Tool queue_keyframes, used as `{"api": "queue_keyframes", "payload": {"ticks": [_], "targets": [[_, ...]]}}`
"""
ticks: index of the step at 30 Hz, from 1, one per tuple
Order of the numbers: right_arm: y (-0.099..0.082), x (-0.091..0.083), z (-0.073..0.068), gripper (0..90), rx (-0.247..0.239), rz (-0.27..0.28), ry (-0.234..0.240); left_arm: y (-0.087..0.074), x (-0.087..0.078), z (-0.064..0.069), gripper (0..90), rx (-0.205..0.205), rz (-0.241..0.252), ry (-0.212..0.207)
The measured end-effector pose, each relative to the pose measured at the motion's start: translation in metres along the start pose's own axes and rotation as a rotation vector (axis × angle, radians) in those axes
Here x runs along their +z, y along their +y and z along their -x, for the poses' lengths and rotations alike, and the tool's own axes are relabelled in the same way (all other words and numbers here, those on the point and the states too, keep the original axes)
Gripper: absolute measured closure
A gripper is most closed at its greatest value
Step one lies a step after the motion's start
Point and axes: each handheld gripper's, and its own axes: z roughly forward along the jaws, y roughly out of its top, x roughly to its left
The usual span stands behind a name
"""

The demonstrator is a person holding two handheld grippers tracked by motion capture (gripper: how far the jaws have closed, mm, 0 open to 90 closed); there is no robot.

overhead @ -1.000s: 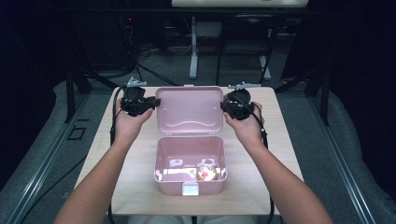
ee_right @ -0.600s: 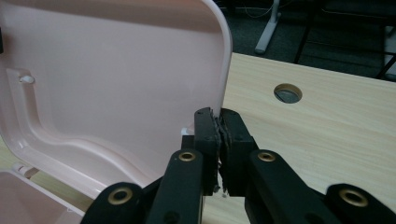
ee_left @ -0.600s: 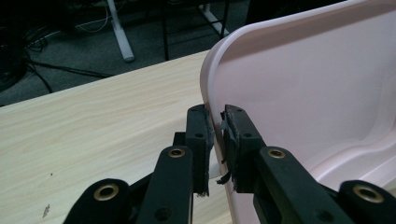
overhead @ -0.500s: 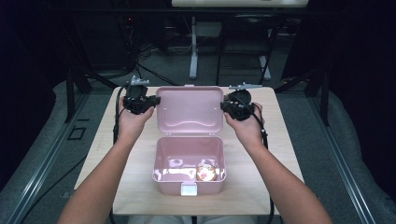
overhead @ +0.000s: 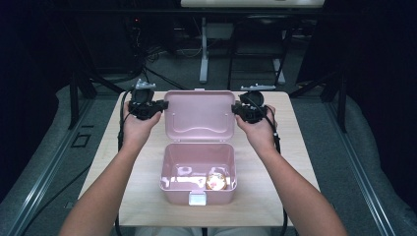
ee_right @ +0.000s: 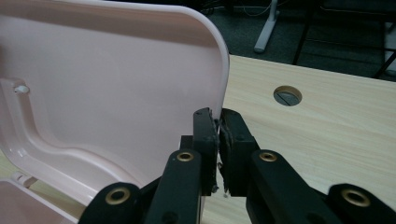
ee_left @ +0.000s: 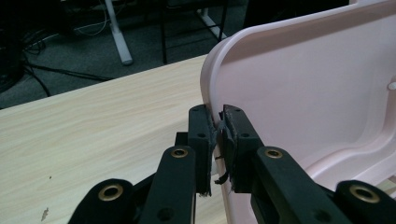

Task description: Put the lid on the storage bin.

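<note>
Left gripper view shows the left gripper (ee_left: 216,140) just closed onto the lid (ee_left: 303,84) edge; the right gripper (ee_right: 218,149) clamps it too.

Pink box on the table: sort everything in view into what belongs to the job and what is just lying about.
In the job: pink box; its open lid; left gripper and right gripper, both clamped on the lid's edges.
Lying about: small round item inside the box; table.

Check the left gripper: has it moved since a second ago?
No. In the high view the left gripper sits at the same spot against the table's far left corner; its jaws have just been closing onto the lid's edge.
</note>
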Motion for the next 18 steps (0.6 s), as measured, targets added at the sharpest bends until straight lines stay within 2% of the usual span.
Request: {"api": "queue_keyframes", "payload": {"ticks": [18], "targets": [[0.009, -0.006, -0.006, 86.5, -0.009, 0.036, -0.007, 0.007, -0.015, -0.001, 83.9, 0.014, 0.043, 0.005]]}}
